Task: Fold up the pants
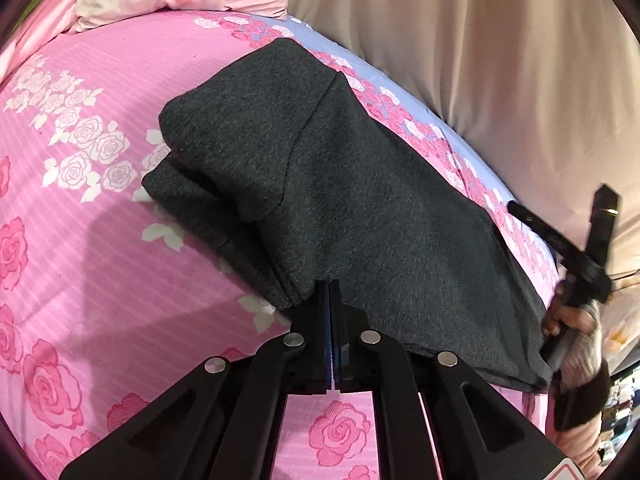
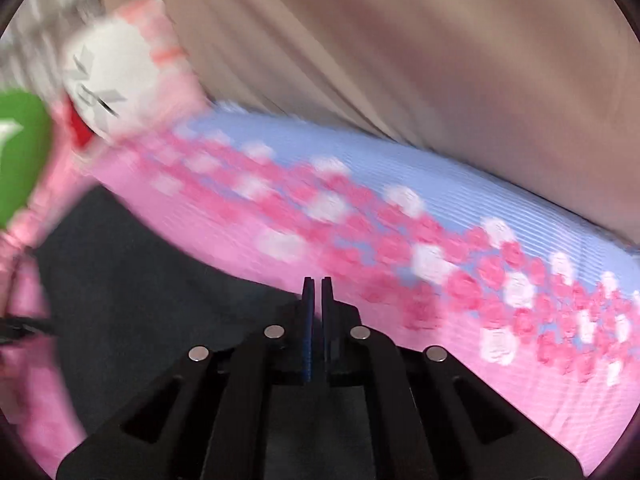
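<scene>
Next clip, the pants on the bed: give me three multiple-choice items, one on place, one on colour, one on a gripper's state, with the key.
1. Where do the pants lie?
A. on a wooden floor
B. on the floral bedsheet
C. over a chair back

2. What colour are the pants?
A. dark grey
B. white
C. red

3. How is the left hand-held gripper?
A. wide open above the sheet
B. shut on a pillow
C. shut on the pants' edge

Key: B, pink rose sheet shows all around the cloth; A, the fabric is charcoal throughout; C, the closed jaws meet at the gathered near edge of the pants.
</scene>
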Tool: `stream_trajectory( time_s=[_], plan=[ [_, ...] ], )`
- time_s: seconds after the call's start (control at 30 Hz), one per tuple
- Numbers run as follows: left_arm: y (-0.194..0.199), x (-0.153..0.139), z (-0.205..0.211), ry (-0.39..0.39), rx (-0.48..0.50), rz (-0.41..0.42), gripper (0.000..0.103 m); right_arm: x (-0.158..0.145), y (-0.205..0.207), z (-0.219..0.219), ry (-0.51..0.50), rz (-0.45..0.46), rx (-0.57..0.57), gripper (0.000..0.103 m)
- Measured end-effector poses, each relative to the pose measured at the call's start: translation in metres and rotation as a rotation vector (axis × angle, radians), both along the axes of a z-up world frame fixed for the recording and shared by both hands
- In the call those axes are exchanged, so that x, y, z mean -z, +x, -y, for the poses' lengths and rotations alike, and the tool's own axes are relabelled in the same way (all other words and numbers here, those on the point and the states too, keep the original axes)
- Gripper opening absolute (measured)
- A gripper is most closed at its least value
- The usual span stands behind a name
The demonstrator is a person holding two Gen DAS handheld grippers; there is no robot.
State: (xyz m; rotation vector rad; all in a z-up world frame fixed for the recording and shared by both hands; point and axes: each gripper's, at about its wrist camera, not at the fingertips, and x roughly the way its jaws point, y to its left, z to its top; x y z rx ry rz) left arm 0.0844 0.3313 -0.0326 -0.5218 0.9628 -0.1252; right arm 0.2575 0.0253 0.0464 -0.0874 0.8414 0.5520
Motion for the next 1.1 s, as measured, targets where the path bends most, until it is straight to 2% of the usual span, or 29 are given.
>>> stream_trajectory(
  time_s=[0.07,0.13,0.23,0.27,0.3,0.37,0.43,0.5,0.57,0.6,0.67,0.7,0.73,0.77,0.83,0.87,0.93,1.03,1.1],
  plan=[
    [0.000,-0.001,0.003,0.019,-0.001,0.005,0.006,0.016,0.002,-0.015,-0.051,-0.051,-0.049,0.002],
    [-0.004,-0.007,0.010,0.060,-0.002,0.017,0.005,0.042,0.017,-0.022,-0.175,-0.072,0.001,0.001],
    [-0.018,-0.025,0.020,0.121,-0.010,0.060,0.005,0.024,0.018,-0.001,-0.050,-0.072,0.095,0.001],
    [-0.027,-0.035,0.024,0.157,-0.017,0.099,0.005,0.005,0.006,0.010,-0.007,-0.033,0.124,0.006],
    [-0.032,-0.040,0.027,0.186,-0.026,0.120,0.008,-0.004,-0.004,0.017,0.018,-0.010,0.130,0.006],
    [-0.046,-0.056,0.039,0.290,-0.064,0.183,0.019,-0.025,-0.033,0.040,0.044,0.041,0.159,0.007],
    [-0.055,-0.067,0.050,0.350,-0.091,0.235,0.049,-0.032,-0.067,0.070,0.045,0.044,0.180,0.008],
    [-0.060,-0.077,0.069,0.380,-0.093,0.293,0.058,-0.021,-0.096,0.098,0.035,0.016,0.210,0.008],
    [-0.060,-0.080,0.087,0.375,-0.065,0.314,0.065,-0.003,-0.125,0.135,-0.004,-0.011,0.277,0.008],
    [-0.053,-0.079,0.100,0.362,-0.043,0.316,0.069,0.007,-0.137,0.160,-0.018,-0.037,0.328,0.008],
    [-0.039,-0.070,0.124,0.345,0.004,0.291,0.070,0.023,-0.153,0.207,-0.029,-0.078,0.431,0.007],
    [-0.033,-0.065,0.134,0.346,0.021,0.273,0.070,0.027,-0.158,0.227,0.002,-0.089,0.454,0.003],
    [-0.028,-0.058,0.143,0.357,0.038,0.251,0.070,0.026,-0.163,0.249,0.088,-0.113,0.464,0.003],
    [-0.019,-0.047,0.157,0.390,0.061,0.209,0.070,0.025,-0.163,0.258,0.098,-0.130,0.493,0.003],
    [-0.007,-0.028,0.173,0.438,0.087,0.113,0.065,0.014,-0.164,0.260,0.055,-0.106,0.510,0.009],
    [-0.004,-0.020,0.177,0.460,0.093,0.078,0.065,0.006,-0.162,0.252,0.044,-0.085,0.480,0.010],
    [-0.012,-0.015,0.185,0.552,0.104,0.087,0.065,0.001,-0.149,0.228,0.059,-0.077,0.392,0.010],
    [-0.018,-0.014,0.183,0.560,0.104,0.073,0.066,0.009,-0.116,0.201,0.024,-0.083,0.309,0.009],
    [-0.020,-0.013,0.180,0.556,0.109,0.073,0.067,0.034,-0.076,0.189,-0.082,-0.112,0.332,0.004]
  ],
)
